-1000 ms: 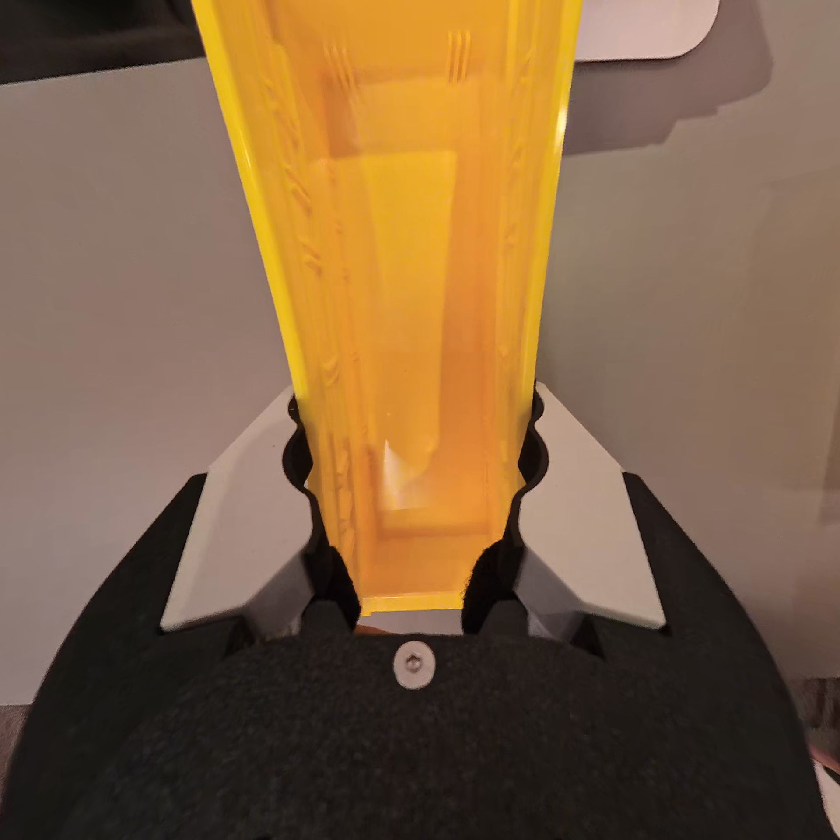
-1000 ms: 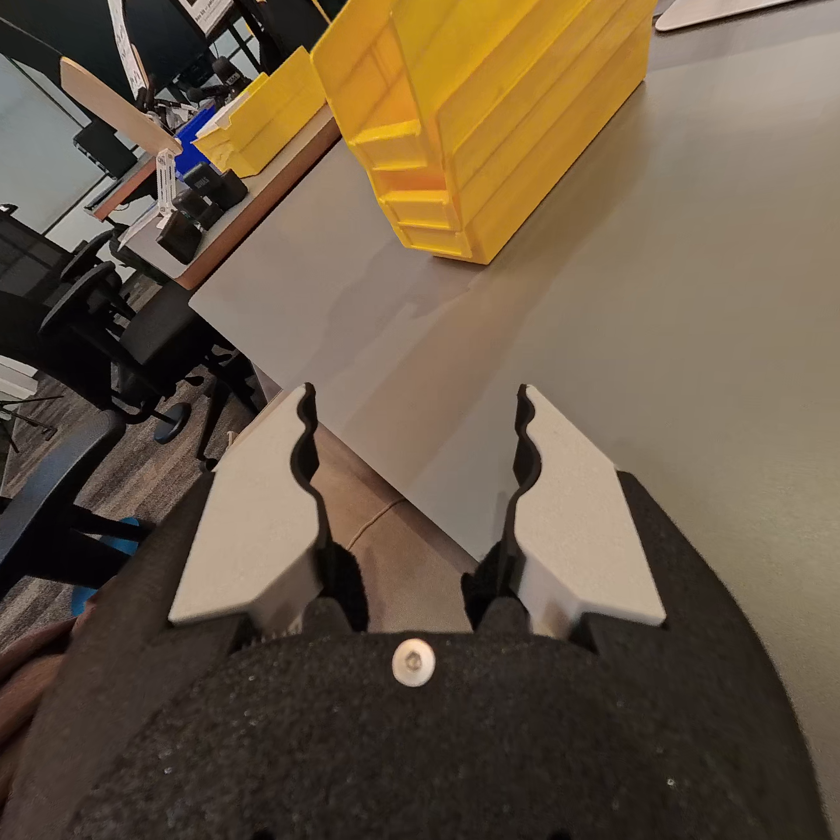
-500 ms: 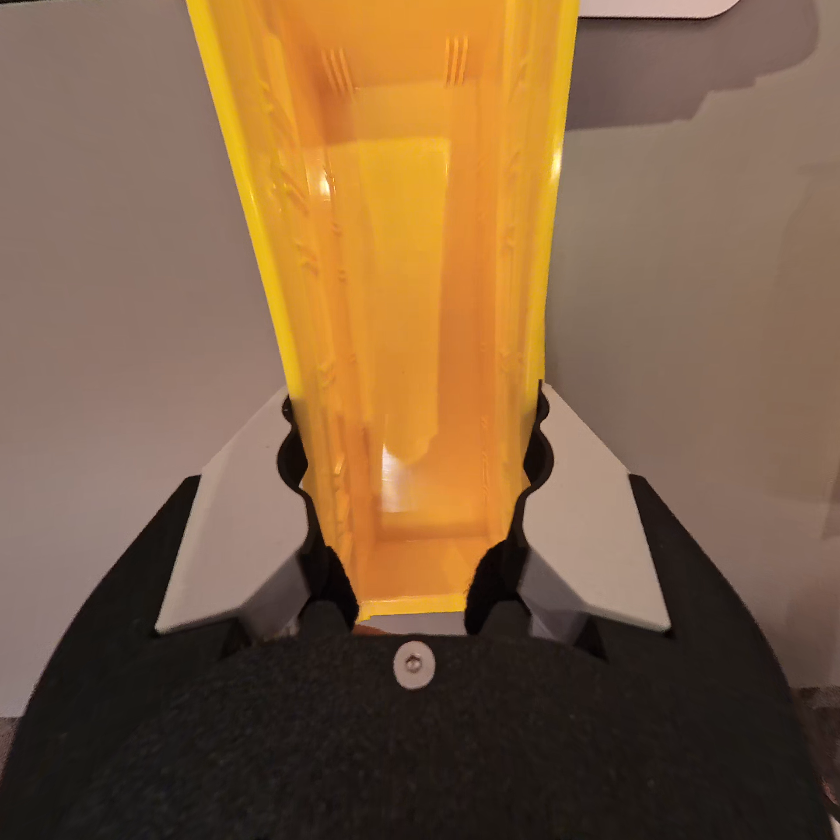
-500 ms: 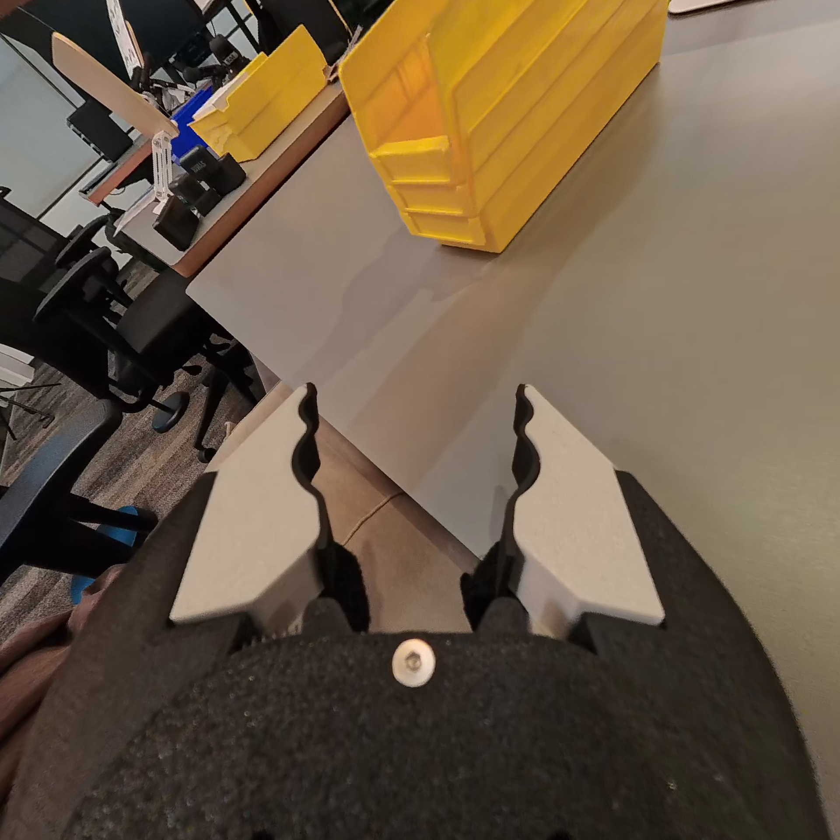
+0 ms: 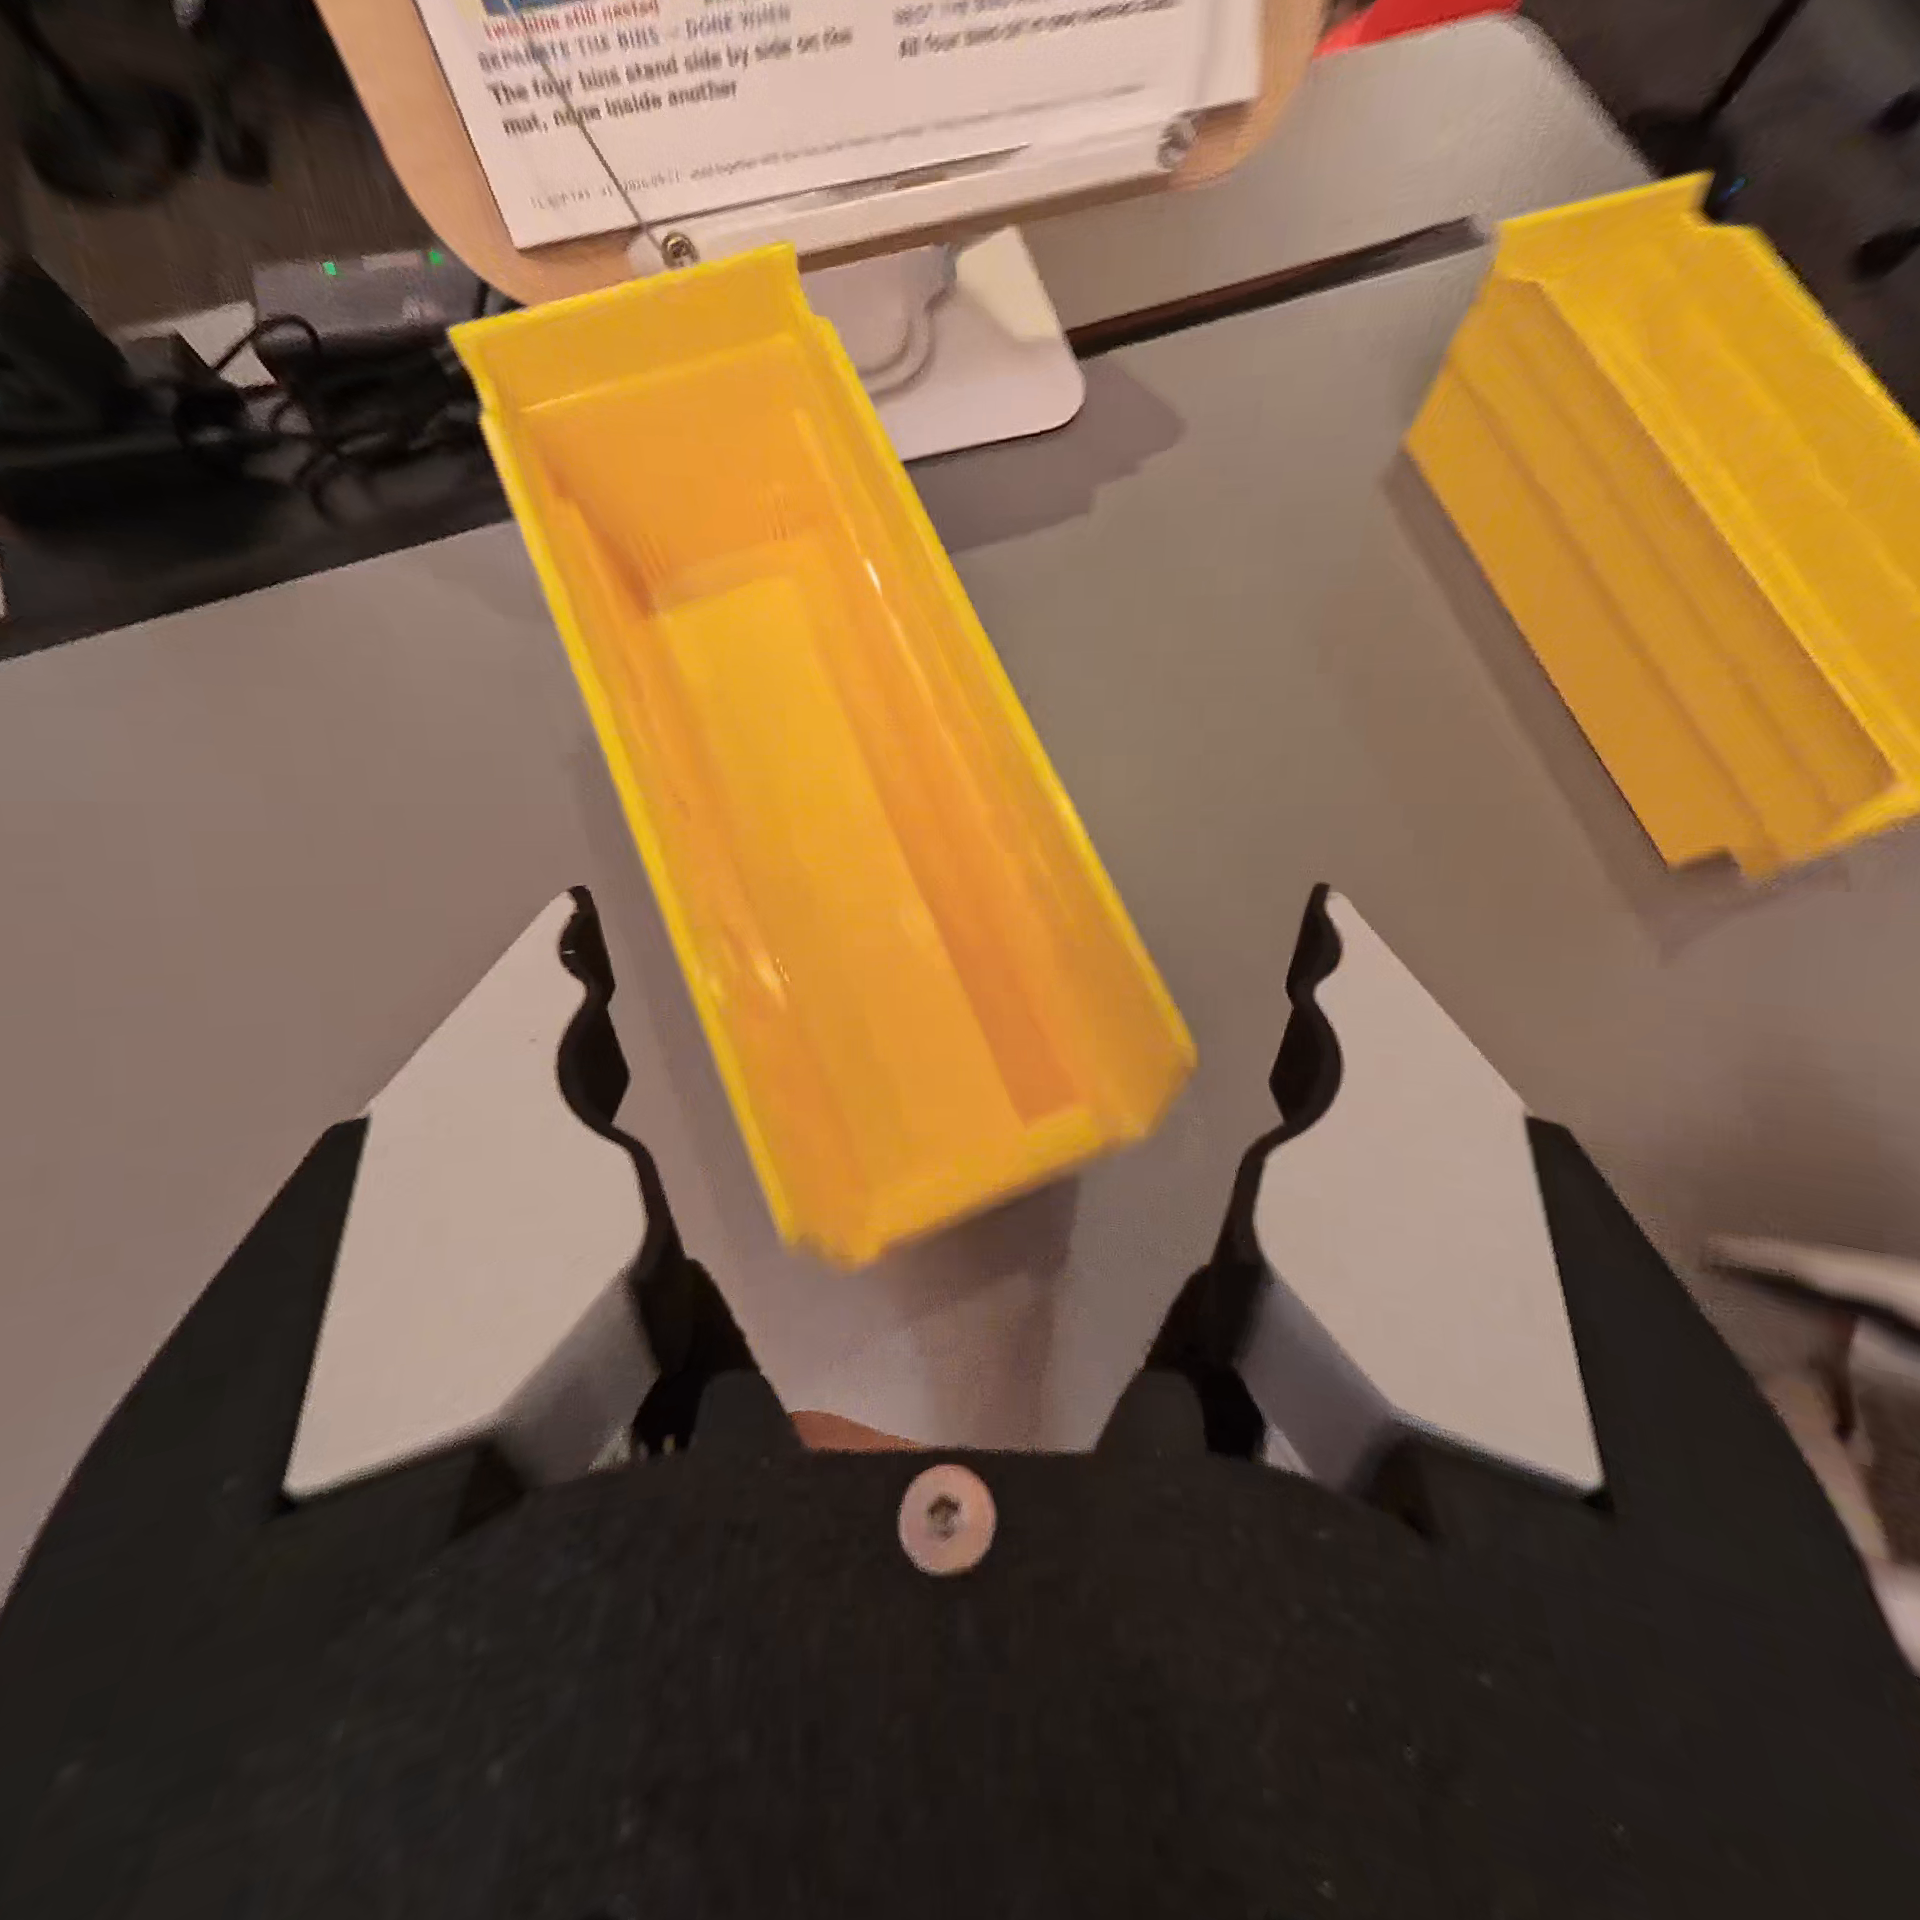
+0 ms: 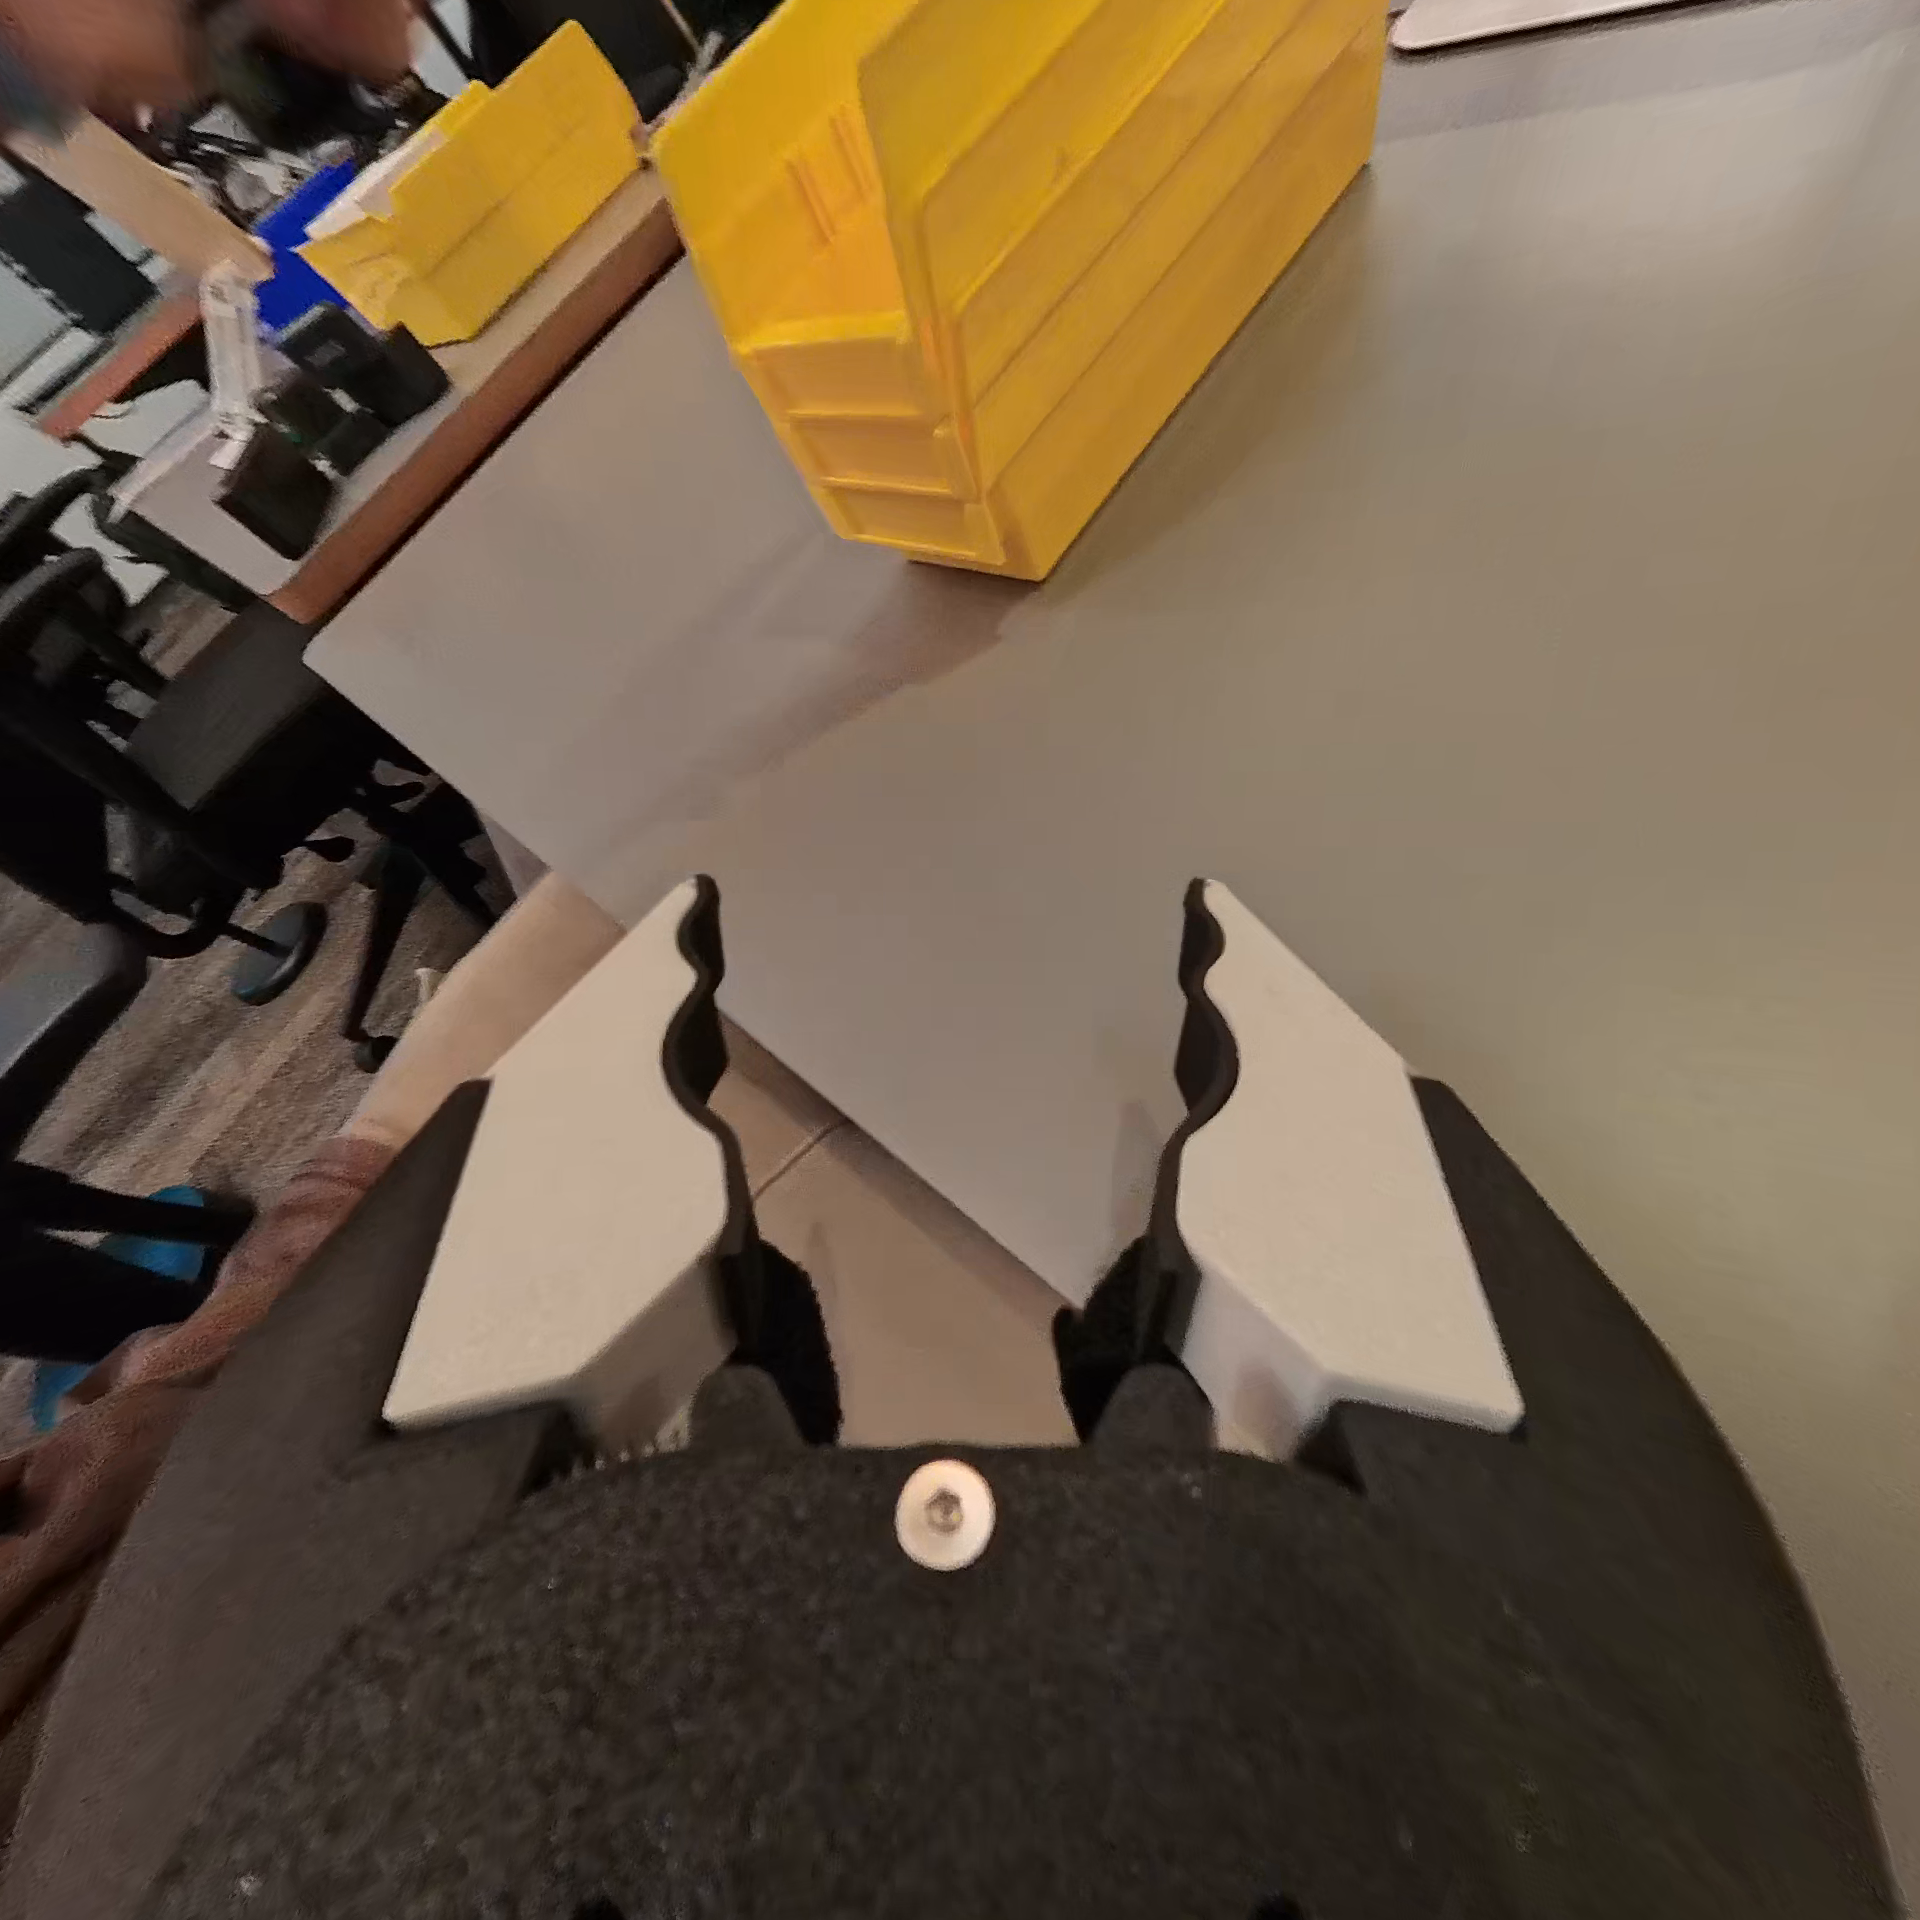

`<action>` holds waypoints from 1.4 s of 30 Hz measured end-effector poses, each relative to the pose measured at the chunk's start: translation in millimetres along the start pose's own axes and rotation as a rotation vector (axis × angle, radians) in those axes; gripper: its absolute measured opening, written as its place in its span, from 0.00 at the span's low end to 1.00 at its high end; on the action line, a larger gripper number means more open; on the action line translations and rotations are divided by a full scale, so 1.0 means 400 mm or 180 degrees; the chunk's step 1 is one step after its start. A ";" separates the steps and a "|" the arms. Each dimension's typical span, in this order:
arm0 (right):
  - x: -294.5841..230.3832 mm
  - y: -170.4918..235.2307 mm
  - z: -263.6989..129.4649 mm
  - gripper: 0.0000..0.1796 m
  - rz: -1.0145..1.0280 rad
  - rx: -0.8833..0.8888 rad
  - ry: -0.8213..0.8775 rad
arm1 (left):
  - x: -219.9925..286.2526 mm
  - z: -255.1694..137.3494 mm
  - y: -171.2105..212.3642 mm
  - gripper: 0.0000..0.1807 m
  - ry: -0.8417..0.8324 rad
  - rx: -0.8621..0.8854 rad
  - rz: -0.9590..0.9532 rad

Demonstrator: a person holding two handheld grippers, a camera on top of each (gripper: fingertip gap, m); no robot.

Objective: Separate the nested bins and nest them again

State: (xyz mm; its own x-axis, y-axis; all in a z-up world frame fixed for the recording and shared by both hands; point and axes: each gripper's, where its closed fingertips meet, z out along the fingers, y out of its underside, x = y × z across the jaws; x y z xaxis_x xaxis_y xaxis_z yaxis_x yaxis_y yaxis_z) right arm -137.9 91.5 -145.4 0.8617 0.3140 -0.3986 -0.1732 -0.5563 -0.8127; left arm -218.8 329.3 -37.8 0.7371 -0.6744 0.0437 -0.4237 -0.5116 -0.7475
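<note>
The left tool (image 5: 945, 914) is spread wide, released; 1 yellow bin (image 5: 831, 748) is seen on the grey tabletop (image 5: 260, 831) before it. The right tool (image 6: 951, 904) gapes empty, the nested yellow stack (image 6: 1039, 260) beyond.

The desk (image 5: 260, 831) is seen from above in the left wrist view, close. It is seen lower, slanting, in the right wrist view; the stacked bins (image 6: 1091, 260) are shared.

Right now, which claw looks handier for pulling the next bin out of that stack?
Probably the right. The right claw is open, empty and pointed at the stack of nested yellow bins. The left claw is open over the single yellow bin, with the stack off to its side.
</note>
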 end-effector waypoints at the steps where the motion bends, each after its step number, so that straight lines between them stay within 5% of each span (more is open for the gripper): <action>1: 0.016 -0.004 -0.005 0.51 -0.0007 -0.0016 0.0076 | 0.008 -0.050 0.043 0.69 0.0050 0.0179 0.0065; 9: 0.276 -0.198 -0.114 0.66 -0.0117 -0.0172 0.1147 | 0.051 -0.273 0.495 0.62 0.0431 0.0809 0.0025; 14: 0.551 -0.391 -0.112 0.73 0.0114 -0.0671 0.1768 | 0.005 -0.289 0.617 0.56 0.0414 0.0614 -0.0029; 19: 0.764 -0.438 -0.057 0.80 0.0551 -0.1571 0.2097 | 0.003 -0.301 0.585 0.56 0.0803 0.0734 -0.0449; 26: 0.877 -0.336 -0.001 0.81 0.0937 -0.2332 0.2342 | 0.009 -0.282 0.618 0.56 0.0847 0.0519 -0.0431; 32: 0.868 -0.328 0.004 0.58 0.1196 -0.2044 0.2299 | 0.018 -0.277 0.628 0.51 0.0995 0.0440 -0.0544; 42: 0.677 -0.527 -0.027 0.54 0.0838 -0.1382 0.2231 | 0.047 -0.286 0.618 0.47 0.1053 0.0476 -0.0544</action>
State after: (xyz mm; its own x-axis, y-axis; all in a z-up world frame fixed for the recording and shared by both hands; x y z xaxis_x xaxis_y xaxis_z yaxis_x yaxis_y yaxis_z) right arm 137.0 285.3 -77.3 0.9392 -0.3337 -0.0808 -0.3340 -0.8337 -0.4397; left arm -370.1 129.1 -146.0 0.5707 -0.7338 0.3685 -0.2104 -0.5645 -0.7982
